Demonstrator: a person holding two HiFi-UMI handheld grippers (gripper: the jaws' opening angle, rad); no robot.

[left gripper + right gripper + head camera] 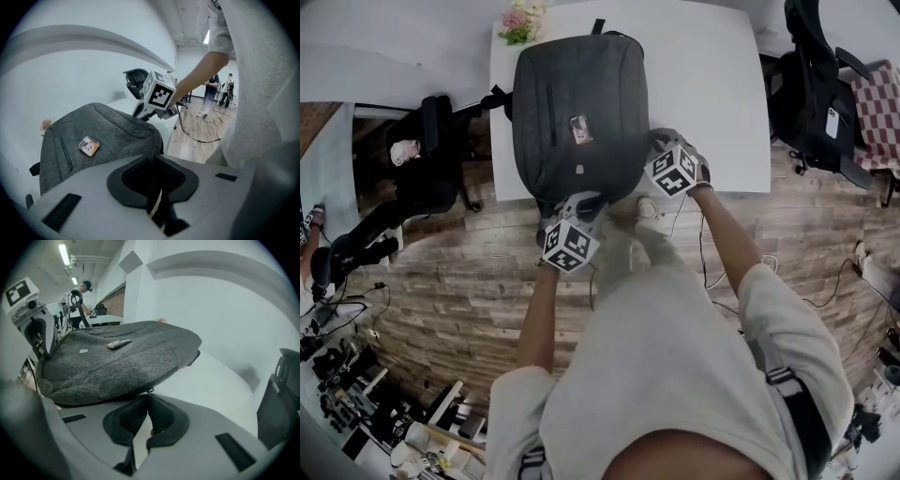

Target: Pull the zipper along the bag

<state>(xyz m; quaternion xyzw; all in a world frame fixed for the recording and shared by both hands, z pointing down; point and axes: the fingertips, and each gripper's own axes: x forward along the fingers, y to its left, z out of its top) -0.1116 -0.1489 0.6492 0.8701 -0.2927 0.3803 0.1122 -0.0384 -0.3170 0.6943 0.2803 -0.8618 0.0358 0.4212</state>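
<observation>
A dark grey backpack (577, 103) lies flat on the white table (703, 84), a small orange-and-white tag (580, 128) on its top face. My left gripper (569, 212) is at the bag's near edge; in the left gripper view its jaws (154, 161) are shut on a dark strap or fold of the bag (103, 136). My right gripper (647, 155) is at the bag's right side. In the right gripper view its jaws (146, 397) are shut, with the small metal zipper pull (148, 391) pinched at their tips under the bag's rim (117, 362).
Flowers (520, 23) stand at the table's far left corner. Black office chairs (427, 155) (811, 84) flank the table. Cables (197, 136) trail over the wooden floor. People (220, 93) stand far back in the room.
</observation>
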